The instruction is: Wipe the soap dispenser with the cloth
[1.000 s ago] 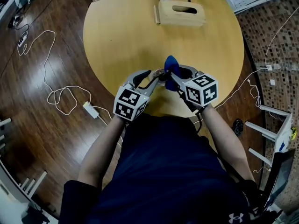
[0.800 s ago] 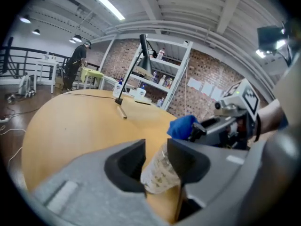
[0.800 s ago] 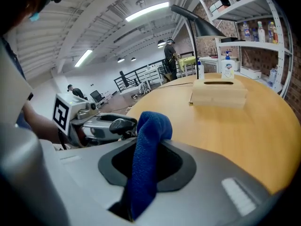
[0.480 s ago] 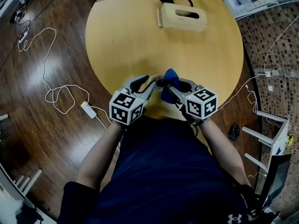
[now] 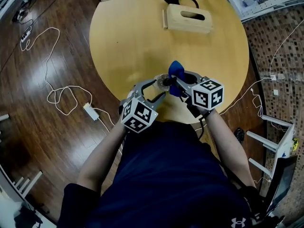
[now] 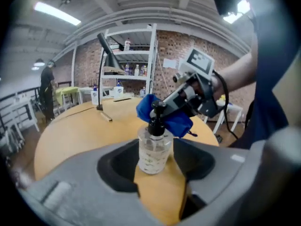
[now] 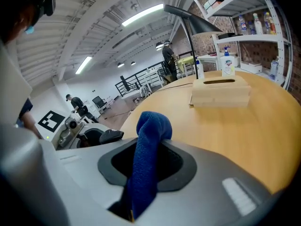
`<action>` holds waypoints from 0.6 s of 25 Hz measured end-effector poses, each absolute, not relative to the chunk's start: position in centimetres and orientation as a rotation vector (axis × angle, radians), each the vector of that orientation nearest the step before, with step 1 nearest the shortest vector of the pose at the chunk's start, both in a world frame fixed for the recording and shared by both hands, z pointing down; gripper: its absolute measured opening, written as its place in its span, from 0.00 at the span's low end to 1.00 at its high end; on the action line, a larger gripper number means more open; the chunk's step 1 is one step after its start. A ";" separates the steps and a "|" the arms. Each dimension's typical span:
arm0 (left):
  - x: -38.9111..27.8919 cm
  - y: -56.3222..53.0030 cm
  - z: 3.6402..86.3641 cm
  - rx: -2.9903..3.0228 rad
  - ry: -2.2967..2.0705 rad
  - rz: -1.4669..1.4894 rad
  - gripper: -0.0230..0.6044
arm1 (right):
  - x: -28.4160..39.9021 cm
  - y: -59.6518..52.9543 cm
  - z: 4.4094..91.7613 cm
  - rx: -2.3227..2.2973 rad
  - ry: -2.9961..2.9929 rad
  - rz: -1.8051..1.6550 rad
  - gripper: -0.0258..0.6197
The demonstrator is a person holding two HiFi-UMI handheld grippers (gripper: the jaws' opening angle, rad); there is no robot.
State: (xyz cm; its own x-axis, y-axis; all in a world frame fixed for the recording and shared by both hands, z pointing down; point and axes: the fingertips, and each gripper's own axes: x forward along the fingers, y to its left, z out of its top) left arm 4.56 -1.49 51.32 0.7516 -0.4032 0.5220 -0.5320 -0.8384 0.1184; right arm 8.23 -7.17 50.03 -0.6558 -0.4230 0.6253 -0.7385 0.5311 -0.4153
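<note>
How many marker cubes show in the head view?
2. One cube on the left tool, whose jaws are opening around the soap bottle; another cube on the right tool, gripping the blue cloth. None seems hidden.

The dispenser [image 6: 154, 152] is clear glossy plastic with a black pump; the cloth [image 7: 146, 159] is a blue, nubby weave. Table [image 5: 137, 37]: smooth pale wood. Far box [image 5: 188, 19]: matt wood. Floor [image 5: 52, 51]: glossy dark boards.

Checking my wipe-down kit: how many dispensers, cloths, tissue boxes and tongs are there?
Clear plastic soap dispenser, black pump: 1
Blue cloth: 1
Pale wooden tissue box: 1
Grey tongs: 2, left opening around the dispenser, right gripping the cloth
Total: 5
</note>
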 end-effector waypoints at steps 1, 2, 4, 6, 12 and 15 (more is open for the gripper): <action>4.8 -1.6 51.5 2.712 -0.727 0.746 0.40 | 8.3 -6.8 50.0 0.942 -2.319 0.947 0.18; 5.1 -1.7 51.6 2.727 -0.716 0.764 0.43 | 8.3 -6.4 50.1 0.937 -2.318 0.954 0.18; 5.7 -1.9 51.8 2.764 -0.675 0.808 0.47 | 8.4 -5.4 50.1 0.924 -2.312 0.966 0.18; 6.2 -1.7 52.1 2.825 -0.606 0.886 0.50 | 8.6 -4.5 50.1 0.913 -2.306 0.985 0.18; 6.3 -1.4 52.4 2.925 -0.319 0.979 0.49 | 9.0 -3.9 50.4 0.880 -2.307 0.995 0.18; 6.0 -1.8 52.4 2.920 -0.273 0.985 0.49 | 8.4 -5.6 50.4 0.855 -2.320 0.944 0.19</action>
State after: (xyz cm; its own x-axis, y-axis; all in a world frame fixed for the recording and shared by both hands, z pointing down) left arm 5.99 -1.77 52.37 0.7819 -0.1511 0.6048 -0.1814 -0.9833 -0.0112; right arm 8.37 -5.64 50.44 -0.6837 -0.3632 0.6329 -0.7019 0.5646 -0.4343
